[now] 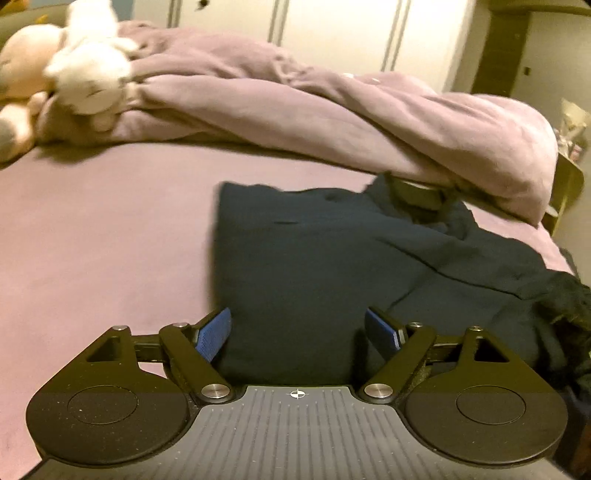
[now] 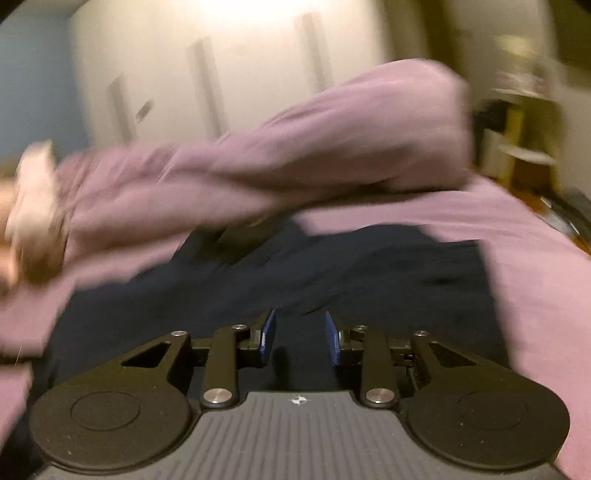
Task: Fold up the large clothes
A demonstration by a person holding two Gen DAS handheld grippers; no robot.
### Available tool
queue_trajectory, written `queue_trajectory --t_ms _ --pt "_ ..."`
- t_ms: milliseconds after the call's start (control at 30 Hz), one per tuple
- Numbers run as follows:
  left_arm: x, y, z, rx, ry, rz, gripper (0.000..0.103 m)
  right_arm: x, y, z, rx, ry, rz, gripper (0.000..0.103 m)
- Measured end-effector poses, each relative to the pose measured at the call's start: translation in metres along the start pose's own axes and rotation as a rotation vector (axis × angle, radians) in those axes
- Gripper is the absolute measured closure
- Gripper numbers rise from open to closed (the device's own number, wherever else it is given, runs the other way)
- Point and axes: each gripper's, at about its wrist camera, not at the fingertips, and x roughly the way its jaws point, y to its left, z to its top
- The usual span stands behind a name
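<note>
A dark navy garment [image 1: 314, 266] lies on the mauve bed sheet [image 1: 92, 229], its left edge folded straight and its right part rumpled towards the bed's right edge. My left gripper [image 1: 299, 332] is open and empty, its blue pads [image 1: 214, 332] wide apart over the garment's near edge. In the blurred right wrist view the same garment [image 2: 332, 280] fills the middle. My right gripper [image 2: 300, 334] is open and empty above it, with a narrower gap between its pads [image 2: 267, 334].
A bunched mauve duvet [image 1: 332, 110] lies across the far side of the bed, overlapping the garment's far end. Plush toys [image 1: 74, 81] sit at the far left. White wardrobe doors [image 1: 332, 29] stand behind. A shelf [image 2: 524, 147] stands at the right.
</note>
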Motion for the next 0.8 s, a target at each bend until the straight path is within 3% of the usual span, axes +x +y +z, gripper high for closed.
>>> queue_trajectory --t_ms 100,167,200,267,333,500,633,700,800 --pt "0.035 -0.019 0.000 0.089 -0.035 0.120 0.015 0.022 0.005 -0.007 -0.102 0.023 -0.095 0.083" --pt "0.051 -0.020 0.000 0.137 -0.031 0.139 0.009 0.028 -0.012 -0.003 -0.135 -0.003 -0.181 0.088" --pt "0.056 -0.017 0.000 0.137 -0.028 0.140 0.007 0.029 -0.026 -0.001 -0.138 -0.009 -0.222 0.103" --pt "0.059 -0.012 -0.002 0.129 -0.039 0.130 0.005 0.029 -0.057 0.003 -0.098 -0.008 -0.242 0.103" --pt "0.060 -0.008 -0.004 0.134 -0.037 0.126 0.005 0.021 -0.077 0.007 -0.044 -0.007 -0.199 0.103" --pt "0.045 0.009 -0.010 0.037 -0.029 0.073 0.005 -0.013 -0.065 0.002 0.040 0.012 -0.197 0.103" --pt "0.028 0.026 -0.021 -0.084 0.004 0.017 0.005 -0.034 -0.062 -0.019 0.002 0.042 -0.212 0.103" --pt "0.026 0.023 -0.021 -0.045 0.055 0.015 0.005 -0.030 -0.058 -0.025 -0.065 0.063 -0.237 0.103" --pt "0.027 0.016 -0.021 -0.026 0.061 0.052 0.004 -0.012 -0.056 -0.022 -0.106 0.090 -0.258 0.103"
